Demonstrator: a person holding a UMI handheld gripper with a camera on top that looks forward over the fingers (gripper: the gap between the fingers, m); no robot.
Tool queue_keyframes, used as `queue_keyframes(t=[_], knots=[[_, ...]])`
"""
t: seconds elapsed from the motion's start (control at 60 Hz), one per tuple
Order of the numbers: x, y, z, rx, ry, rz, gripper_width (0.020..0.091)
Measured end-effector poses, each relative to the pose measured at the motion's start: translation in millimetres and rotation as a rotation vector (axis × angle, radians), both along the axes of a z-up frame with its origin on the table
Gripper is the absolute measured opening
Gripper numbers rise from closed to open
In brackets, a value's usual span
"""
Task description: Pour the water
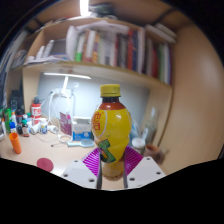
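A yellow bottle with a yellow cap and a red label is held upright between the gripper's two magenta pads, which are pressed against its lower sides. Desk clutter is seen at nine o'clock from the bottle, including a small red-capped bottle. A shelf of books is mounted at twelve o'clock.
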State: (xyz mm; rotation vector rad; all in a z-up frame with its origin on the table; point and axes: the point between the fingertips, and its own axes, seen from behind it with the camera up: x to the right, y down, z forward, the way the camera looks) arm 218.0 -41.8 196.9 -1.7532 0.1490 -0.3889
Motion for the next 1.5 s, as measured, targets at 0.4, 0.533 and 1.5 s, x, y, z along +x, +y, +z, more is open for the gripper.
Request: queue_keyframes(t=[0.4, 0.533, 1.5], knots=[[-279.1, 130.8, 51.7, -0.278, -1.432, 0.396, 0.0291], [-322.3, 154.8, 31.4, -0.341, -1.877, 0.424, 0.0295], [-285.9, 123.3, -66.5, -0.016, 0.24, 0.439, 0.0368]])
